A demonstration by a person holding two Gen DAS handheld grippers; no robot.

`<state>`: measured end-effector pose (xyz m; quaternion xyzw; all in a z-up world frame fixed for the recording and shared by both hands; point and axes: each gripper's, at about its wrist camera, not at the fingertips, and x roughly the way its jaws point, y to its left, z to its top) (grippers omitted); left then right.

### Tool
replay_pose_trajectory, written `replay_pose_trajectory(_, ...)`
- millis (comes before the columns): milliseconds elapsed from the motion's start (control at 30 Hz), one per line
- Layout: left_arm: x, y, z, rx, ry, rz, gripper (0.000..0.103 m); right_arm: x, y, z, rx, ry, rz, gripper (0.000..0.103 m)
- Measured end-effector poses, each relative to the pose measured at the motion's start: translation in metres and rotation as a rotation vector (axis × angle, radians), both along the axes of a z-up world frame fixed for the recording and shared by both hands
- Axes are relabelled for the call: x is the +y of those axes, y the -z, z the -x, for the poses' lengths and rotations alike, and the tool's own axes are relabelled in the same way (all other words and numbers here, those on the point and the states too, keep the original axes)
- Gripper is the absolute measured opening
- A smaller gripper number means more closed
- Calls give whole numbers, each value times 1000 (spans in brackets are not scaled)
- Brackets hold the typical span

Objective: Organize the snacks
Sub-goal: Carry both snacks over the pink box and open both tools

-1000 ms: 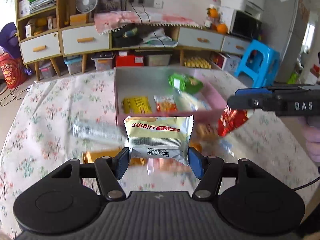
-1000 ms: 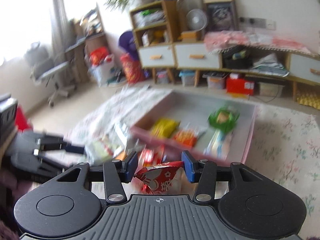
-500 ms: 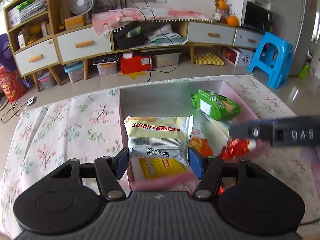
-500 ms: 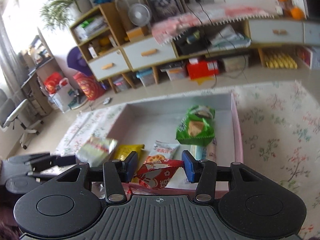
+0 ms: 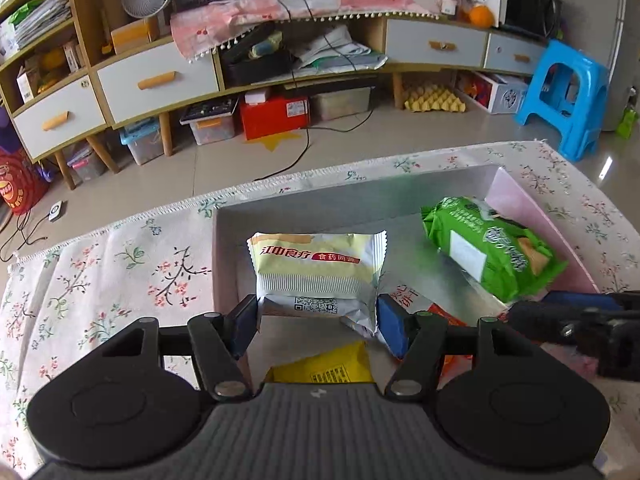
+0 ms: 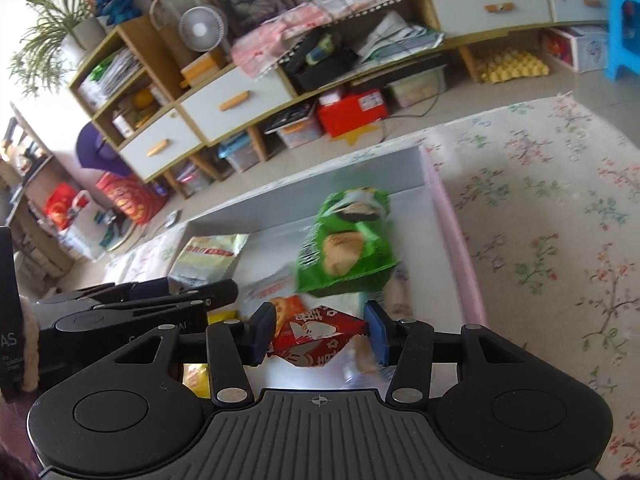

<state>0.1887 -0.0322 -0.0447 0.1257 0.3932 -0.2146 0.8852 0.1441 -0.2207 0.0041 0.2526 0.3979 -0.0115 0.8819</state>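
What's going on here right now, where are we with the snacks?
Both grippers are over the pink-walled box, each carrying a snack. The left gripper clamps a pale yellow packet; the right gripper clamps a red packet. A green bag, a yellow packet and others already lie inside.

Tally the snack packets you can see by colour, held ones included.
Pale yellow packet, in the left gripper: 1
Red packet, in the right gripper: 1
Green packet: 1
Yellow packet: 1
Orange packet: 1
Total: 5
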Motion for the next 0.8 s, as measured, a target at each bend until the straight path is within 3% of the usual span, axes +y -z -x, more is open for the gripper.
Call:
replay_pose_trajectory(167,2,3,-2,11,-9,-4,62,-8,0,2,-5,37,-9,47)
replay_pose_trajectory(333,3,-1,0,0,0,20,74,-13,-3,3,-8,37,-31,51)
replay_pose_trajectory(367,0,-2,-1,-6,2,14,80,-15,-4,2,-8,38,-48,53)
replay_pose_trajectory(467,1,-6,0,-14,-2,24,83,-20,-6,1,-9,49,-92,68)
replay_pose_trajectory(667,16,-22,13,-16,-38,81,91,-23,-12,5,-4,35,-91,73)
replay_pose_trajectory(800,27,-30,25,-20,-88,74,95,-19,-22,11,-12,-10,-67,78)
